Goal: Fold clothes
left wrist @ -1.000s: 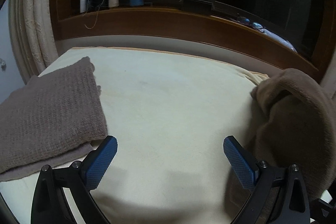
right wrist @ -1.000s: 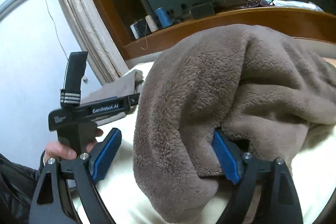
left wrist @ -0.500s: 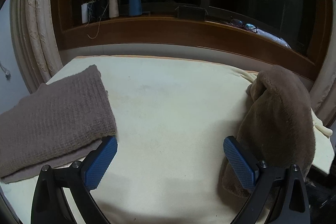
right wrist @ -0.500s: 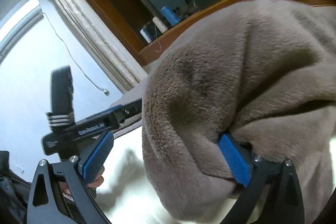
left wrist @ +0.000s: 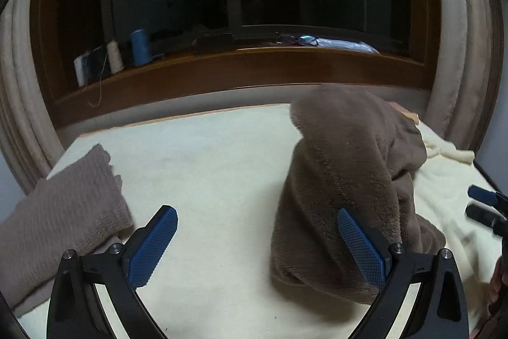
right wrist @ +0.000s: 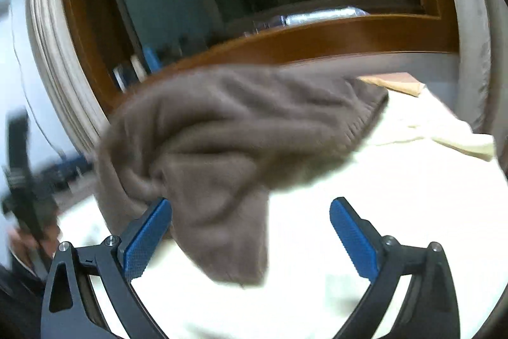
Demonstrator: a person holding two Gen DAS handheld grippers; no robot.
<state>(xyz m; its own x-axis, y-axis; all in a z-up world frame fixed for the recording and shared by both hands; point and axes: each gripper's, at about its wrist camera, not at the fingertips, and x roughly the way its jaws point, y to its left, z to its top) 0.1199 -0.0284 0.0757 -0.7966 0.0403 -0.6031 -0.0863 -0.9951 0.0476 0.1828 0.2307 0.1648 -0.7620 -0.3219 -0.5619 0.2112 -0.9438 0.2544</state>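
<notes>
Crumpled brown fleece garment [right wrist: 228,129] swung from cream bed [left wrist: 206,154] edge toward middle. Right hand-held gripper [right wrist: 250,239] released, jaws just widened, fleece beside left pad (not pinched). Left hand-held gripper [left wrist: 257,247] spread, empty. Next: find hem, spread flat before folding.

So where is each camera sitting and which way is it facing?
Left wrist: on the left gripper, angled down across the cream bed cover toward the window sill; own open blue fingers show.
Right wrist: on the right gripper, facing the same window; open fingers, blurred hand at left.
Shared: the brown fleece garment, sill, bed cover.
</notes>
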